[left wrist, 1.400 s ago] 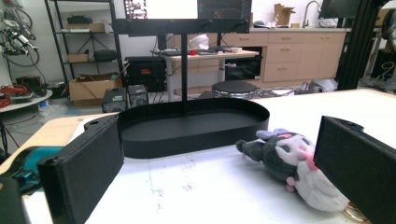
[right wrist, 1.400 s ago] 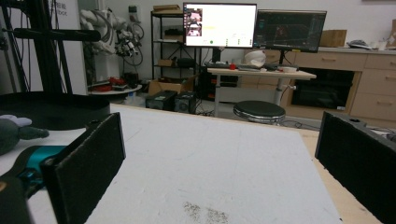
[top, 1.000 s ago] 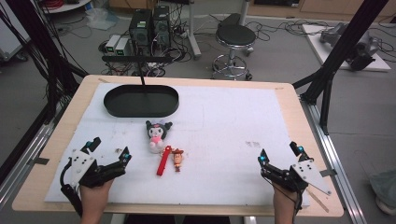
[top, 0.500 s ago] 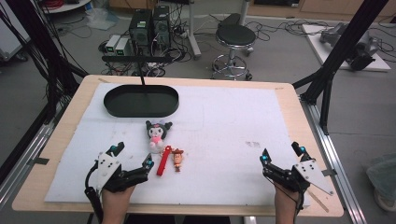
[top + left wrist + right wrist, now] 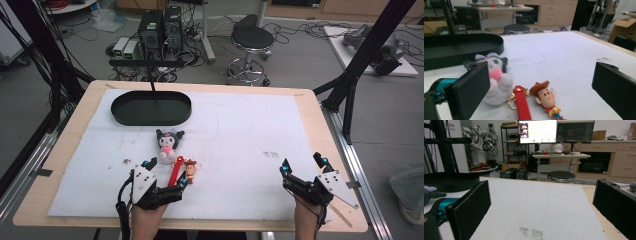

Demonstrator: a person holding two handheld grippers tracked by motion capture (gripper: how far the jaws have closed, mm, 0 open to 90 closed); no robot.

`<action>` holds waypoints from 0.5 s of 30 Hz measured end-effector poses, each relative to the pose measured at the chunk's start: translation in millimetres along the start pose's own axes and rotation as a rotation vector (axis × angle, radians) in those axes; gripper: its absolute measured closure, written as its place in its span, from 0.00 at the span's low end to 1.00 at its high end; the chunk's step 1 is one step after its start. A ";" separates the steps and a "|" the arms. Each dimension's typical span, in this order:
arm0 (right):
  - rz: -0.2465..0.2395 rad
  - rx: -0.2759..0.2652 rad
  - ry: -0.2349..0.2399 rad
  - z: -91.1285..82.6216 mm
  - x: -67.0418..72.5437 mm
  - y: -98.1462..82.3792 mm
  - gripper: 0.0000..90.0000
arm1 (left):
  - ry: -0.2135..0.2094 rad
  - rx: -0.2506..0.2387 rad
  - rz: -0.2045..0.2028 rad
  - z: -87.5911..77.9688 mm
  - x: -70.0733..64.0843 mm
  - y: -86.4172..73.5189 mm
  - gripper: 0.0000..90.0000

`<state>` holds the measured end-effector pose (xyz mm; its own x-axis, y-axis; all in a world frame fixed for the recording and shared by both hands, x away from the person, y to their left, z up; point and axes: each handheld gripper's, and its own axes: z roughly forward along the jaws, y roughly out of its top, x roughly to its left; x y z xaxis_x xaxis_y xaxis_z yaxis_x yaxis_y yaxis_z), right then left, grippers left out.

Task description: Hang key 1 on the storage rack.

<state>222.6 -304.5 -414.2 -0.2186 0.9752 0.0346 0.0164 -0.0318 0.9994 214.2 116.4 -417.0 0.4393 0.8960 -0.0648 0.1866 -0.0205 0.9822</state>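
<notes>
In the high view the left gripper (image 5: 165, 176) sits in the lower left of the frame, at the near edge of the white mat (image 5: 240, 130), with its jaws spread wide and nothing between them. Just beyond its tips lie three small toys. The red strap (image 5: 175, 172) of a keychain runs nearly straight up the frame, and the cowboy figure (image 5: 190, 170) lies just to the right of it. Above both, toward the middle left of the frame, stands the black-and-white plush doll (image 5: 168, 143) with a pink front.

In the left gripper view the two black jaws stand at the far left and far right edges, released, and the toys fill the lower middle between them. The plush doll (image 5: 496, 80) is partly behind the left-hand jaw, the red strap (image 5: 522, 103) with its gold ring lies just beside the doll, and the cowboy figure (image 5: 545, 98) with a brown hat lies face up next to the strap. No jaw touches any of them.

A black oval tray (image 5: 151, 108) rests on the mat in the upper left of the high view, well apart from the toys.

The right gripper (image 5: 302, 169) is in the lower right of the high view, jaws also released, over bare mat. In the right gripper view the mat (image 5: 536, 207) shows a small dark smudge (image 5: 531, 232) at the bottom centre
</notes>
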 end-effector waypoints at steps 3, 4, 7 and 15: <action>-0.014 0.003 -0.001 0.3 0.0 -0.3 0.01 | -0.002 0.041 -0.016 5.8 -9.9 -1.5 0.02; -0.013 0.007 0.000 0.5 0.3 -0.6 0.01 | -0.006 0.052 -0.020 7.1 -12.1 -1.7 0.02; -0.021 0.008 0.004 1.5 0.1 -1.1 0.01 | -0.003 0.078 -0.025 11.0 -19.1 -2.5 0.02; -0.026 0.007 0.004 1.1 0.0 -0.7 0.01 | 0.002 0.119 -0.075 23.5 -31.9 -5.6 0.02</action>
<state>223.7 -304.2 -414.9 -0.2232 0.9747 0.0088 0.0172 -0.0051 0.9998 219.8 77.5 -424.6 0.4189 0.8977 -0.1365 0.3216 -0.0062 0.9468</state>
